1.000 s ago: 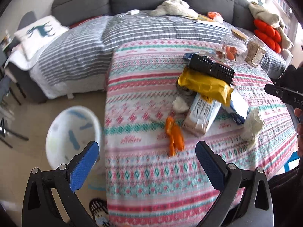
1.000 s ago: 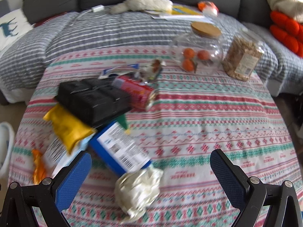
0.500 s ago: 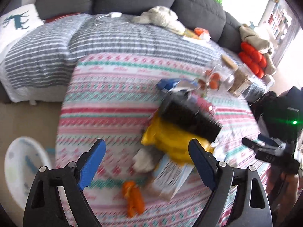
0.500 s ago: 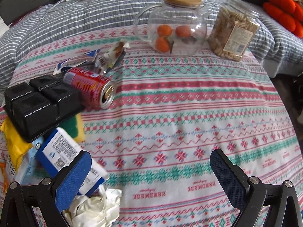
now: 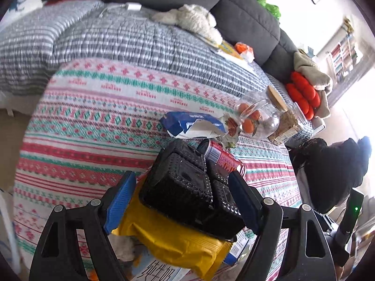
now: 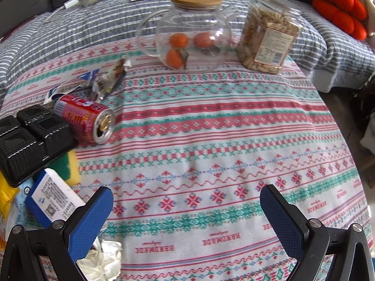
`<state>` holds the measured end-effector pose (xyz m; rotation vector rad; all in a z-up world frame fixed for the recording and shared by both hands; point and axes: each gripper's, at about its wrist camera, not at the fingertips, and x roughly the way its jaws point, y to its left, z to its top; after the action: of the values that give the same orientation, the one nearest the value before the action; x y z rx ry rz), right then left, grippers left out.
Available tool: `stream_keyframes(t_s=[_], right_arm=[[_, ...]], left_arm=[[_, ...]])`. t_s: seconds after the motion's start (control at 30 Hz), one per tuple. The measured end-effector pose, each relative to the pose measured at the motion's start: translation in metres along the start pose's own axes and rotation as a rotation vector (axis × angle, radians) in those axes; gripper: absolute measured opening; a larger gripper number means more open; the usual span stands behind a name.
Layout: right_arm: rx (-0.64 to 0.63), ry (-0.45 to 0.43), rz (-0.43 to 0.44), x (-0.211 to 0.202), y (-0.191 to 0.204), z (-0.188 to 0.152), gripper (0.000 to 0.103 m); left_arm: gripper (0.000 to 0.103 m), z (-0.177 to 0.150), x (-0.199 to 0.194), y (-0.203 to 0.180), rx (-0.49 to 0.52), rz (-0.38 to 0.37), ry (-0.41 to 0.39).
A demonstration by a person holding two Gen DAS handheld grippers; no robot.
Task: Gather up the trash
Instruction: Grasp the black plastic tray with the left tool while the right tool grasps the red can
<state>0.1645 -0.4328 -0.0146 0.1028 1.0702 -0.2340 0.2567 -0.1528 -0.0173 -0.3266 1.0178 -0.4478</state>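
Two blue pads of the left tool [image 5: 182, 201] bracket the black ribbed plastic tray [image 5: 187, 187] in the left wrist view, and the jaws are closing with the tray between them, the pads near its sides but, as far as I can tell, not yet pressing. The tray lies tilted on top of a yellow crinkled foil bag [image 5: 173, 241], with a red drink can [image 5: 221, 158] lying on its side just behind it and a torn blue-and-white carton [image 5: 187, 124] farther back on the patterned bench [image 5: 89, 126]. To do this well, I judge the pads should meet the tray's long side walls squarely. Thin plastic like this probably flexes, so a gentle squeeze low on the walls seems safer than a hard pinch at the rim. The lift should be straight up so the bag beneath does not drag along and the can is not nudged into rolling.

In the right wrist view the right tool [image 6: 186, 215] hangs spread wide over bare cloth with nothing between its pads. A crumpled white paper wad [image 6: 103, 262] lies just under its left pad and a blue-and-white box [image 6: 54, 201] sits beside it, both likely next pickings. The round glass jar with tangerines [image 6: 187, 35] and the clear jar of snacks [image 6: 267, 39] stand well apart at the back and look like keepers.
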Motion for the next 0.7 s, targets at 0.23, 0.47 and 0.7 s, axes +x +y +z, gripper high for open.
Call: stream_keyframes(t_s=[0.23, 0.47, 0.7], right_arm=[[0.031, 0.018, 0.001, 0.009, -0.007, 0.006, 0.103], [0.053, 0.026, 0.027, 0.023, 0.003, 0.023, 0.103], [0.111, 0.045, 0.116, 0.043, 0.022, 0.044, 0.103]], left_arm=[[0.063, -0.004, 0.006, -0.005, 0.015, 0.010, 0.011], [0.046, -0.001, -0.019, -0.009, 0.025, -0.045, -0.054], [0.045, -0.001, -0.055, 0.000, 0.019, -0.060, -0.127]])
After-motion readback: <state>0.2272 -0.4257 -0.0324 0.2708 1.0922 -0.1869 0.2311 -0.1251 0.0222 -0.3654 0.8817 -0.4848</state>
